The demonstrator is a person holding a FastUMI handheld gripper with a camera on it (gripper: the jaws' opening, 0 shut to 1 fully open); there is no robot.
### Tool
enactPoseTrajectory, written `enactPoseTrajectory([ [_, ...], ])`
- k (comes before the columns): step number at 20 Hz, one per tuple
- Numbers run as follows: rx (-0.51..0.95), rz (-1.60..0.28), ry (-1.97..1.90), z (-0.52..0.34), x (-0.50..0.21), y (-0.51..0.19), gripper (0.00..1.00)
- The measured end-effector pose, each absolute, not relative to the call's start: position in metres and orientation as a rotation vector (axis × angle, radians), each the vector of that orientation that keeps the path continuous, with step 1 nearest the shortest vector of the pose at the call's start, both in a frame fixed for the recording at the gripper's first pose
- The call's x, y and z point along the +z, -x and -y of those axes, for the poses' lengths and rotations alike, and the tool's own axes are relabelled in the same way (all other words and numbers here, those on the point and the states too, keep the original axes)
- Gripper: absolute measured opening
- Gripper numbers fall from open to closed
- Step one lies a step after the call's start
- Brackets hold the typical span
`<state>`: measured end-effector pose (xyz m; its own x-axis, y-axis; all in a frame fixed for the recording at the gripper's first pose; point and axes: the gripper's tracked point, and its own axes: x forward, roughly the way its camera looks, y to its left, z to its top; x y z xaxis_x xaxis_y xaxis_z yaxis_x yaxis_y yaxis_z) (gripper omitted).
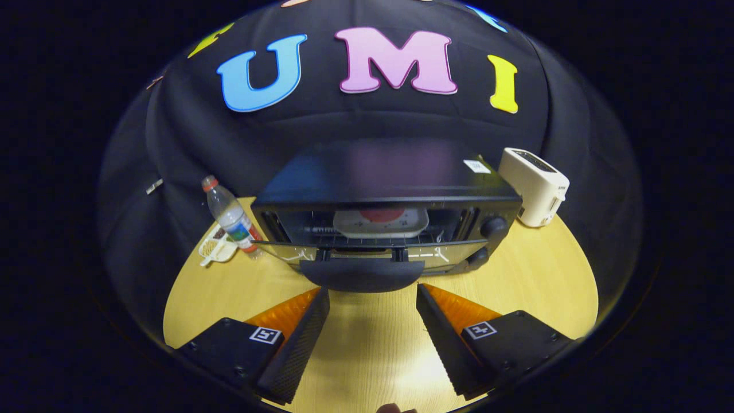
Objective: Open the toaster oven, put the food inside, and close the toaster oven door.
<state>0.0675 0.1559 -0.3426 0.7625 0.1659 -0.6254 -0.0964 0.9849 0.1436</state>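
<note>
Toaster oven [385, 198] stands just ahead of the fingers, door [367, 251] lowered, handle [361, 274] closest to the tips. A plate with food [381, 222] is seen on the rack inside. Gripper [373, 298] is spread wide, nothing grasped. Bottle [230, 214] beyond-left, white toaster [534, 185] beyond-right, on wooden table [373, 344].

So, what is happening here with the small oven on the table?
A person is holding the hand-held gripper in front of the toaster oven, which stands on a wooden table. The oven door is folded down and open, and a plate of food already sits on the rack inside. The fingers are spread apart and hold nothing; the door handle lies just ahead of them. The door is not yet closed. A water bottle and a white toaster flank the oven.
</note>
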Motion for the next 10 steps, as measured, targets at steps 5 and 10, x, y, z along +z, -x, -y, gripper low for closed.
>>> enactPoseTrajectory([
  [5, 0.139, -0.57, -0.127, -0.149, -0.29, -0.076, 0.99],
  [10, 0.124, -0.446, -0.121, -0.127, -0.233, -0.064, 0.99],
])
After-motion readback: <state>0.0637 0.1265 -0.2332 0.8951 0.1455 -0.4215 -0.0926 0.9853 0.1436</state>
